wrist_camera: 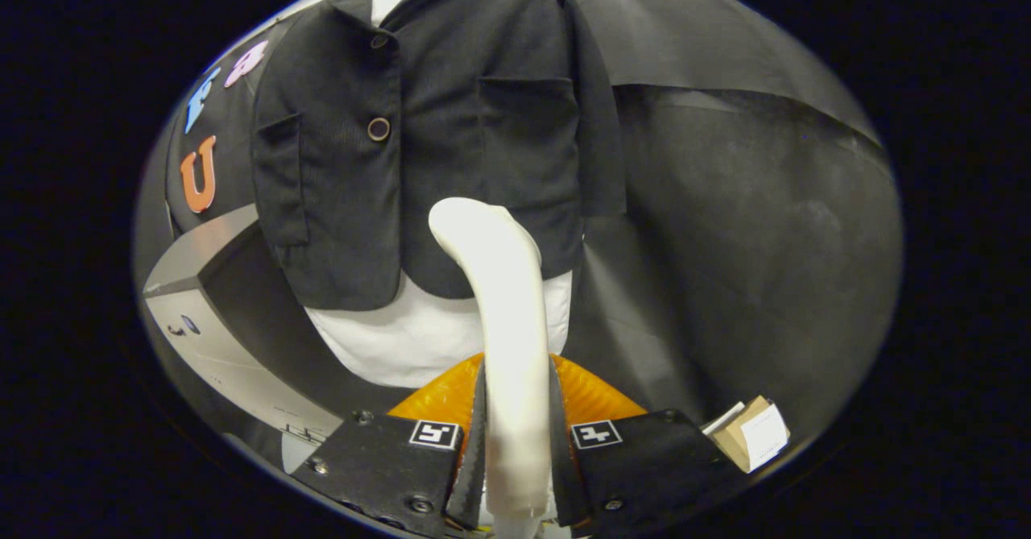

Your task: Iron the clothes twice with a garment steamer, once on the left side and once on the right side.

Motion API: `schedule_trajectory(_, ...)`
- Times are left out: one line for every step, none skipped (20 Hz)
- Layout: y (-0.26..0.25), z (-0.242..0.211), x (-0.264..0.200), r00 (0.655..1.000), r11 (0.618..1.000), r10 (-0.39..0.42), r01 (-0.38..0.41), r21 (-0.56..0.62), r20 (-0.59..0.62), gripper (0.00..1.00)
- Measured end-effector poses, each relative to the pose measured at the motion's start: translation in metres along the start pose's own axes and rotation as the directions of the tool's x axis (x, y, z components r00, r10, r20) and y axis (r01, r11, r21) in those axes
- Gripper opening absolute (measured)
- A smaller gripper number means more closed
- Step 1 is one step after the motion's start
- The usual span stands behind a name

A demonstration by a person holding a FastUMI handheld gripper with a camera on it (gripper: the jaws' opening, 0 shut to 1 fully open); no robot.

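Note:
A white garment steamer [503, 313] stands up between my fingers, its handle pinched on both sides, so my gripper [515, 422] is shut on it. The steamer's curved head [471, 221] meets the lower hem of a black jacket [451, 120], on the jacket's right front panel, close to the middle opening. The jacket hangs upright just beyond the fingers, over a white shirt [403, 342] that shows below the hem. A round button [378, 129] sits on the jacket's left panel. Whether the head touches the cloth I cannot tell.
A grey boxy appliance [209, 313] stands to the left below the jacket. A small cardboard box with a white label [753, 434] lies low to the right of the fingers. Black cloth [749, 225] hangs behind and to the right.

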State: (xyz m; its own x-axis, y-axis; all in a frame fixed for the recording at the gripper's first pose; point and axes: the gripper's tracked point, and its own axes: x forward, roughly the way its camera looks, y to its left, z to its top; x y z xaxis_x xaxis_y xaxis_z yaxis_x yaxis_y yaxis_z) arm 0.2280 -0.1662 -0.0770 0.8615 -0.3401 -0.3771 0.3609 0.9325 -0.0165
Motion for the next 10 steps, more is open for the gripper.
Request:
schedule_trajectory(0.001, -0.006, 0.001, 1.0, 1.0, 0.006, -0.006, -0.007, -0.013, 0.37)
schedule_trajectory(0.002, -0.011, 0.003, 1.0, 1.0, 0.012, -0.012, -0.015, -0.024, 0.37)
schedule_trajectory(0.002, -0.015, 0.006, 0.999, 1.0, 0.018, -0.018, -0.024, -0.035, 0.37)
schedule_trajectory(0.003, -0.02, 0.007, 0.999, 0.999, 0.023, -0.025, -0.029, -0.045, 0.37)
schedule_trajectory(0.004, -0.024, 0.009, 0.998, 0.999, 0.031, -0.033, -0.034, -0.054, 0.38)
schedule_trajectory(0.005, -0.028, 0.009, 0.997, 0.998, 0.037, -0.04, -0.039, -0.063, 0.38)
schedule_trajectory(0.003, -0.031, 0.01, 0.996, 0.998, 0.045, -0.048, -0.045, -0.071, 0.37)
schedule_trajectory(0.001, -0.032, 0.011, 0.996, 0.997, 0.051, -0.055, -0.051, -0.077, 0.37)
schedule_trajectory(0.0, -0.033, 0.01, 0.995, 0.997, 0.061, -0.065, -0.052, -0.08, 0.38)
schedule_trajectory(0.0, -0.032, 0.01, 0.994, 0.996, 0.069, -0.074, -0.052, -0.083, 0.37)
